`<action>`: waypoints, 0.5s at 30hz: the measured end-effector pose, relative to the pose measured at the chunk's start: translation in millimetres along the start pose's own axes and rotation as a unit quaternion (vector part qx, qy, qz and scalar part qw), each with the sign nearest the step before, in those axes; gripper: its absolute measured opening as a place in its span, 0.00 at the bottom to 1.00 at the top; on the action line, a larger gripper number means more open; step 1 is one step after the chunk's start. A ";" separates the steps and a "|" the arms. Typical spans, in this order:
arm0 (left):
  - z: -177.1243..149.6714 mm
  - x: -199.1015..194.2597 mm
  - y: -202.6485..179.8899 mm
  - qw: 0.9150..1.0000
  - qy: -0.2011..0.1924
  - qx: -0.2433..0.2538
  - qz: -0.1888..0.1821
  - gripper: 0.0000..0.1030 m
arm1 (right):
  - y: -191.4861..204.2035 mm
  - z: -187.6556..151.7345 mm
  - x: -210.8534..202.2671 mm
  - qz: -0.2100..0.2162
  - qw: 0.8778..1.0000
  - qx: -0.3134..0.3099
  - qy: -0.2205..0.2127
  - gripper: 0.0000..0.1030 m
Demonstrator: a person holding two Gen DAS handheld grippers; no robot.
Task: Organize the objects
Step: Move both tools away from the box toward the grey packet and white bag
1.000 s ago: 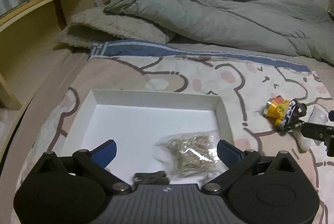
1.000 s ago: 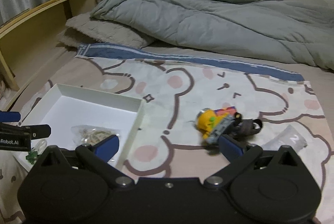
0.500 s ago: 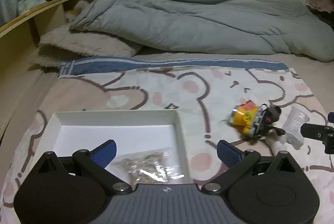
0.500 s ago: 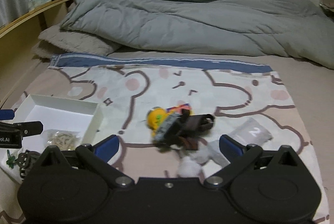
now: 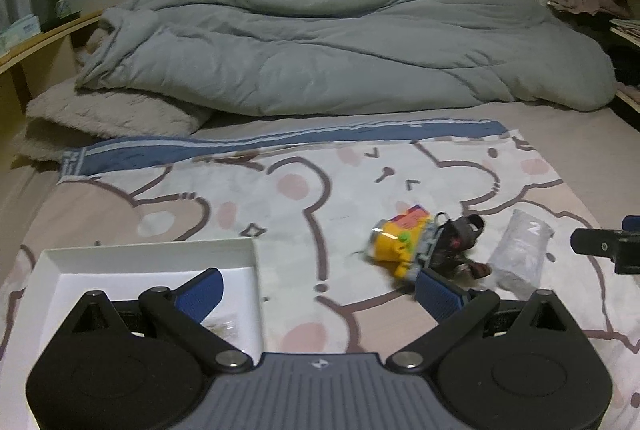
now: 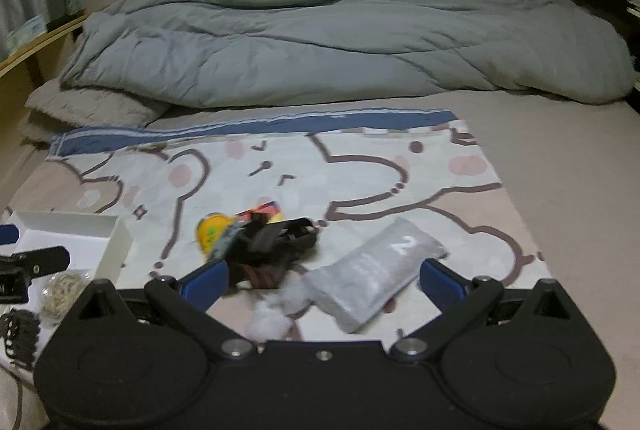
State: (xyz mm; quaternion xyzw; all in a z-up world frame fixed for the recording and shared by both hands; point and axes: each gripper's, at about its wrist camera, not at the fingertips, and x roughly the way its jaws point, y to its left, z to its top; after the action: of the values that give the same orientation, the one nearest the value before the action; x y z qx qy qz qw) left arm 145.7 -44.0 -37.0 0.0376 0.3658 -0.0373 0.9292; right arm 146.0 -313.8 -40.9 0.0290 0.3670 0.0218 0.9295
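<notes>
Grey duvet (image 5: 340, 45), bear-print sheet (image 5: 280, 189) w/ blue stripe, white tray (image 5: 152, 250), yellow toy (image 5: 396, 244).

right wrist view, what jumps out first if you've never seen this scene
The bright yellow toy tangled with a dark strap in the middle of the bear-print sheet, with a clear packet marked 2 just right of it. Behind, a big rumpled grey duvet fills the bed; the white tray sits at the left edge.
</notes>
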 end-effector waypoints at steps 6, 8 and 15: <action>0.1 8.9 -26.8 1.000 -0.012 0.008 -0.020 0.98 | -26.5 -2.7 11.5 -0.017 0.999 0.027 0.011 1.00; -0.3 12.0 -35.6 1.000 -0.019 0.007 -0.021 0.98 | -36.1 -4.3 17.6 -0.017 0.999 0.041 0.021 1.00; -2.5 29.6 -62.0 0.999 -0.024 0.007 -0.044 0.89 | -64.6 -10.8 39.3 -0.005 0.990 0.134 0.049 0.87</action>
State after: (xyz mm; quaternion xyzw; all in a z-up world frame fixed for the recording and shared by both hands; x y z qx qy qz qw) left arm 159.6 -106.6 -61.7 0.0266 0.3447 -0.0815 0.9348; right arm 168.5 -375.3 -80.0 0.1497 0.4122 -0.0311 0.8982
